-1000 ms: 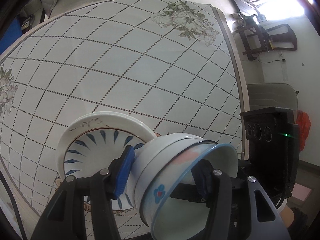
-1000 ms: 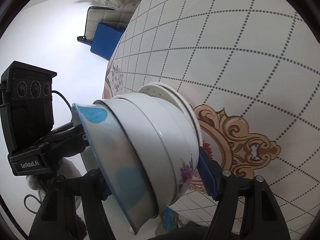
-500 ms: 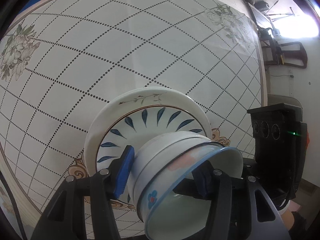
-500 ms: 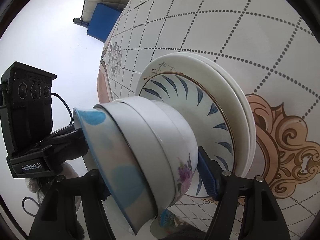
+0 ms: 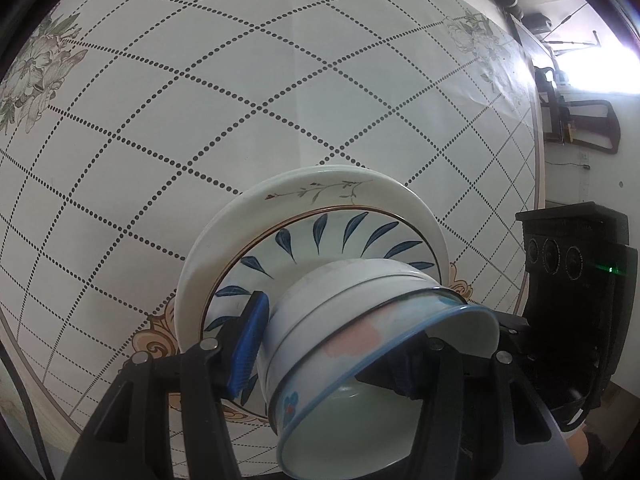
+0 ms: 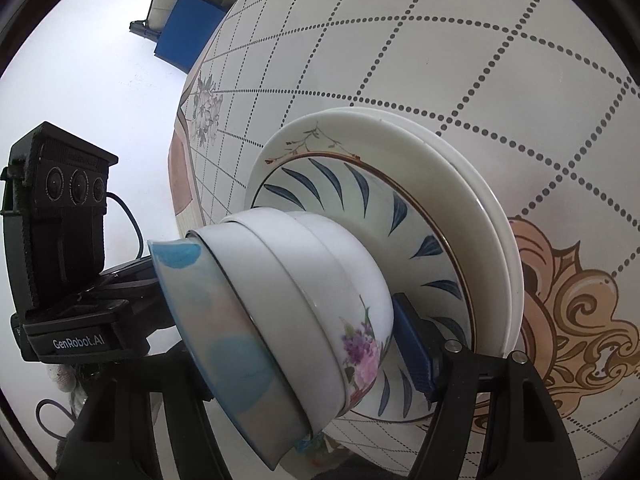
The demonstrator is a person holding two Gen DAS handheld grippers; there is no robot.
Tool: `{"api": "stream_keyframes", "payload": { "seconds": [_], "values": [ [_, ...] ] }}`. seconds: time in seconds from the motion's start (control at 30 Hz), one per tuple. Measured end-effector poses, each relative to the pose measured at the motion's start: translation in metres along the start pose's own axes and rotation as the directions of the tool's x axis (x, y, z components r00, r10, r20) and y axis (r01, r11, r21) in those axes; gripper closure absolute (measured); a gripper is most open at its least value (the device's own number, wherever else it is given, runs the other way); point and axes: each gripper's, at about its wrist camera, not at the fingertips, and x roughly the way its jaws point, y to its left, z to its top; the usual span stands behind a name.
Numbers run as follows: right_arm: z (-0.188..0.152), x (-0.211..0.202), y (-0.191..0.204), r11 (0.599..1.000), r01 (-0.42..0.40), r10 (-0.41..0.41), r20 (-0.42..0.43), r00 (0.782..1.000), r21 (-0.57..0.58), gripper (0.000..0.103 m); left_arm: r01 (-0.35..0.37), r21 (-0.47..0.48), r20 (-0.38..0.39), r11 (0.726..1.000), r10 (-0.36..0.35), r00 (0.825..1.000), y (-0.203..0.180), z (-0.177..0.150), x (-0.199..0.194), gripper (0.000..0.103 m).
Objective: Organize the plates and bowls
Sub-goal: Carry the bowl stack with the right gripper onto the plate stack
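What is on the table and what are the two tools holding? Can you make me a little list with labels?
held thing: stack of nested bowls, tipped on its side
left tool: clamped on the bowl stack, one finger outside, one inside the rim
right tool: clamped on the same stack
below the bowls: stack of plates, top one with blue leaf marks
plates rest on: tablecloth with dotted diamond lines and flowers
bowls touching plates: cannot tell
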Motion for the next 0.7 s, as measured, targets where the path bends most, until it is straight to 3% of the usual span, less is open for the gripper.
{"api": "stream_keyframes", "payload": {
  "seconds": [0.37, 0.47, 0.6, 0.7],
  "values": [
    [0.004, 0.004, 0.006, 0.999, 0.051, -0.051, -0.011, 0.999, -0.01, 0.03, 0.027, -0.027, 0.002, 0.999, -0.027, 1.0, 0.007, -0.003, -0.003, 0.052],
    [0.01, 0.015, 0.016, 0.997, 0.072, -0.072, -0.007, 0.997, -0.003, 0.031, 0.018, -0.036, 0.036, 0.999, -0.017, 0.999, 0.008, -0.006, -0.014, 0.052],
    [0.008, 0.006, 0.022, 0.994, 0.107, -0.107, 0.022, 0.994, 0.003, 0.03, -0.059, -0.025, 0.114, 0.998, 0.061, 0.992, 0.0, -0.015, -0.039, 0.052],
    [0.0, -0.018, 0.029, 0.987, 0.158, -0.156, 0.057, 0.986, -0.027, 0.03, -0.131, -0.016, 0.178, 0.991, 0.132, 0.975, -0.01, -0.026, -0.056, 0.052]
  ]
}}
